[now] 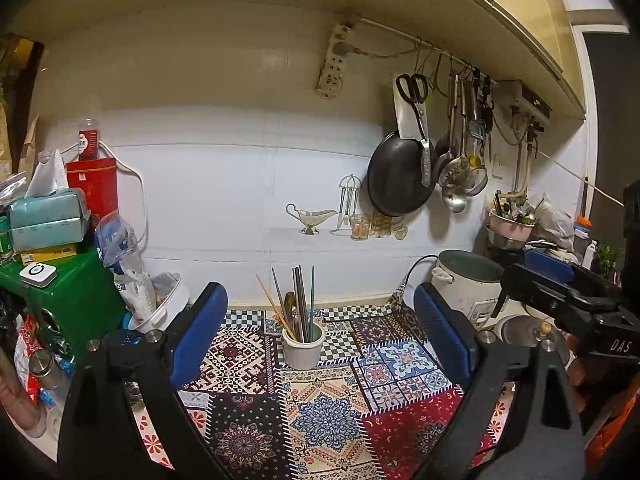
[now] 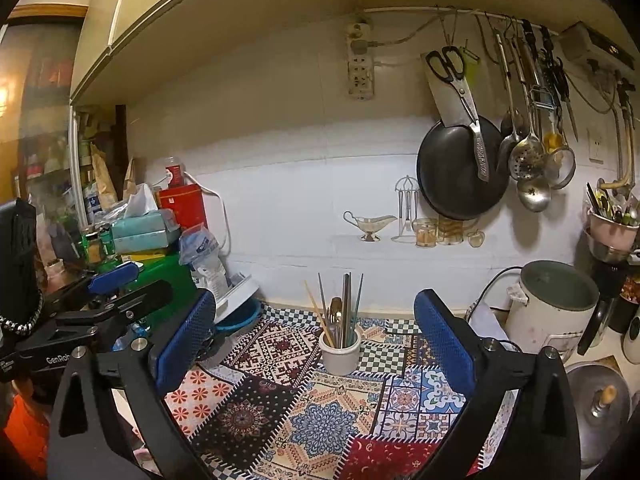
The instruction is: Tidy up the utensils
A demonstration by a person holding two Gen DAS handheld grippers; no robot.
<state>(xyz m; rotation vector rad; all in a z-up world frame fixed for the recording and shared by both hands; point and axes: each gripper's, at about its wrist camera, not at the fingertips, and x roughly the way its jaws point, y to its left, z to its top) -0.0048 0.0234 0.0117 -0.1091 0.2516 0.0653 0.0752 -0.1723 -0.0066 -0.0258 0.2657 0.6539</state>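
Note:
A white ribbed ceramic cup (image 1: 303, 348) stands on the patterned cloth (image 1: 324, 412) near the wall. It holds several chopsticks (image 1: 304, 300) and a spoon, all upright. The cup also shows in the right wrist view (image 2: 340, 354), with the chopsticks (image 2: 347, 308) in it. My left gripper (image 1: 320, 340) is open and empty, held above the cloth in front of the cup. My right gripper (image 2: 316, 344) is open and empty too, at about the same distance from the cup. The right gripper shows at the right edge of the left wrist view (image 1: 560, 284).
A white rice cooker (image 1: 468, 284) stands at the right, a pot lid (image 2: 596, 400) in front of it. A green box (image 1: 60, 296) with tissues (image 1: 48, 216) and bags fills the left. A black pan (image 1: 400, 176), scissors and ladles hang on the wall.

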